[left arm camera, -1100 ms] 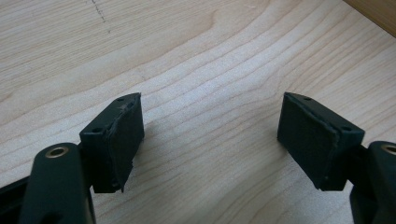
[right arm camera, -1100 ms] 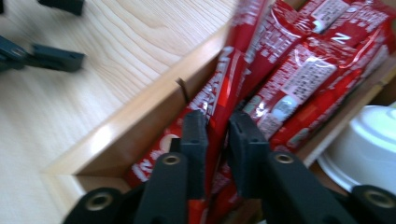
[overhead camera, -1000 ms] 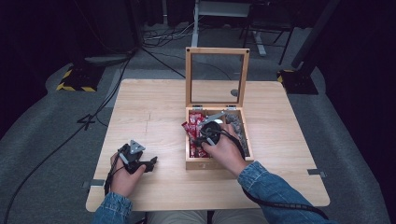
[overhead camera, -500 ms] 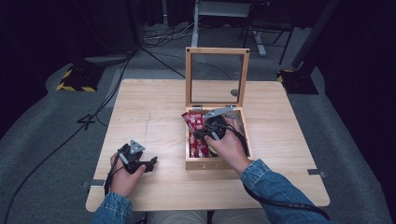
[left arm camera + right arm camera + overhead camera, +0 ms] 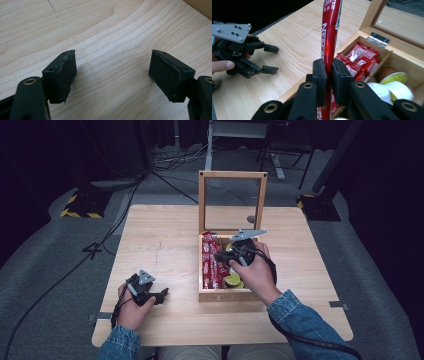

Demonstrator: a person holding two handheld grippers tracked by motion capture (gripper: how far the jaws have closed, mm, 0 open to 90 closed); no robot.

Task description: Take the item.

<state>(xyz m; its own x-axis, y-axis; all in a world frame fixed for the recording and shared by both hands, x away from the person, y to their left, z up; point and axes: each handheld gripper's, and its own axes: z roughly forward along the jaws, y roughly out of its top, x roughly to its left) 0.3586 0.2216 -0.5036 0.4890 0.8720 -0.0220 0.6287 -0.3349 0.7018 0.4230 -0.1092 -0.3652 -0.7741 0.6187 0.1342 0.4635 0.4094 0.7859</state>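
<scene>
- While the right gripper (image 5: pixel 328 75) pinches a red Nescafé stick sachet (image 5: pixel 329 37) between its two black pads, the sachet stands upright and runs past the top edge of the right gripper view.
- From the high view, that right gripper (image 5: pixel 223 258) hangs over the open wooden box (image 5: pixel 212 296), which sits right of the middle of the surface (image 5: pixel 160 240).
- Standing upright at the box's 12 o'clock edge is its hinged, glass-paned lid (image 5: pixel 201 202).
- At 9 o'clock inside the box lies a compartment packed with more red stick sachets (image 5: pixel 211 267); toward 3 o'clock, small round creamer cups (image 5: pixel 395 86) with white and yellow-green tops lie in a neighbouring compartment.
- Down at 7 o'clock on the surface, the left gripper (image 5: pixel 161 295) is held in the person's left hand (image 5: pixel 131 307), well apart from the box.
- Seen in the left gripper view, the left gripper (image 5: pixel 112 72) has its pads spread wide with nothing between them, just bare pale wood grain below.
- At 9 o'clock in the right gripper view, the same left gripper (image 5: pixel 270 58) shows with its jaws parted above the surface.
</scene>
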